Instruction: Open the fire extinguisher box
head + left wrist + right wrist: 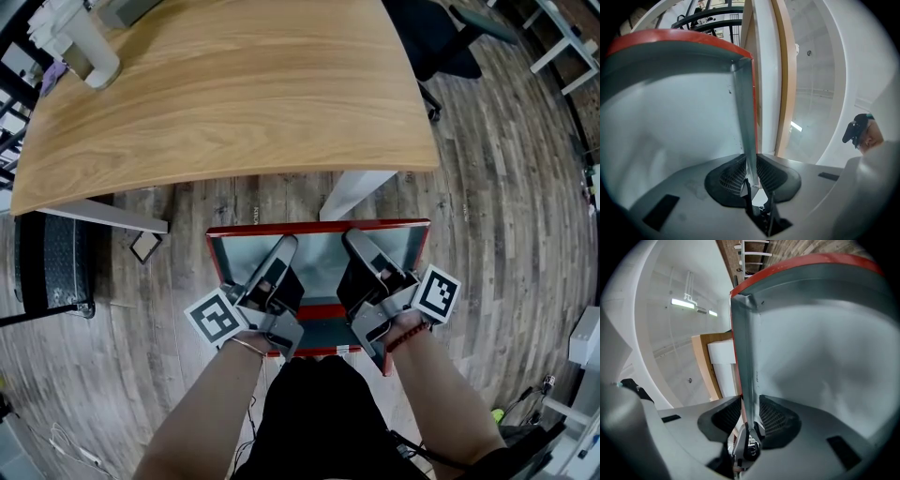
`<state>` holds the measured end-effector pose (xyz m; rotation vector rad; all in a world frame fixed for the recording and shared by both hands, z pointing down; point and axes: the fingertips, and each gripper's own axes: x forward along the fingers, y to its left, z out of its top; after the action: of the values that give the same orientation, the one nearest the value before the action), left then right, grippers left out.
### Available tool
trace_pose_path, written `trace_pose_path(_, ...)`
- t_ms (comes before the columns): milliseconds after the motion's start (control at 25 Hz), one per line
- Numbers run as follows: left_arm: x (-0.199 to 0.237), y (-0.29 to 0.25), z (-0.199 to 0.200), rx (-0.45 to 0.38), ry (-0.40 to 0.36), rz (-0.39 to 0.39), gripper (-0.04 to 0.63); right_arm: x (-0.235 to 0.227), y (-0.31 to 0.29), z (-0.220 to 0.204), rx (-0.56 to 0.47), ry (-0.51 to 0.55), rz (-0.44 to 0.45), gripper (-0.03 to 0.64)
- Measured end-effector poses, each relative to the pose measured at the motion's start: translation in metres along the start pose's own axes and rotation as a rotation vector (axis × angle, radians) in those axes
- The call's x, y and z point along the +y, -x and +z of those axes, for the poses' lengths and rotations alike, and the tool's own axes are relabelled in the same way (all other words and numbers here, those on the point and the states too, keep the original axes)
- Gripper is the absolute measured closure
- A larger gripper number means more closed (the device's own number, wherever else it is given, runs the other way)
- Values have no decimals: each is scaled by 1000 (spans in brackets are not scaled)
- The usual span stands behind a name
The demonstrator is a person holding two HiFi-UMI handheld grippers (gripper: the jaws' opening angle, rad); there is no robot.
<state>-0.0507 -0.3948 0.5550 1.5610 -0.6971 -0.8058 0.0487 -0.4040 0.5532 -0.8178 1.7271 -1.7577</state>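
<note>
The red fire extinguisher box [319, 226] stands on the wood floor in front of the person, its grey metal lid panel [319, 261] raised toward the head view. My left gripper [284, 246] holds the panel's left side. In the left gripper view the folded metal flange [743, 108] runs down between the pads, and my left gripper [750, 164] is shut on it. My right gripper [356, 239] is at the panel's right side. In the right gripper view the flange [743, 343] passes between the jaws of the right gripper [750, 406], which stand slightly apart from it, open.
A curved wooden table [234, 84] on a white leg [354, 192] stands just beyond the box. It carries a white container [89, 47] at its far left corner. A black bin [52, 267] is at the left and a black chair [441, 47] at the far right.
</note>
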Motion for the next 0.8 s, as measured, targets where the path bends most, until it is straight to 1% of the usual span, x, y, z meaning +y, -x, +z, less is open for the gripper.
trace_pose_path(200,7,18,3,-16,10,41,546,0,4,-7,15,1,-8,509)
trace_pose_path(320,7,25,0,-23,12,48,546,-1,10,-11,17,2,-17,509)
trace_pose_path(480,-5,25,-8,-3,2,26,548,3,19,-16,33,9,-23,509)
trace_pose_path(640,-19,28,-17,16,-13,12,548,15,32,-22,50,9,-11,509)
trace_pose_path(800,-43,37,-23,34,-32,-2,548,32,44,-30,64,16,-5,509)
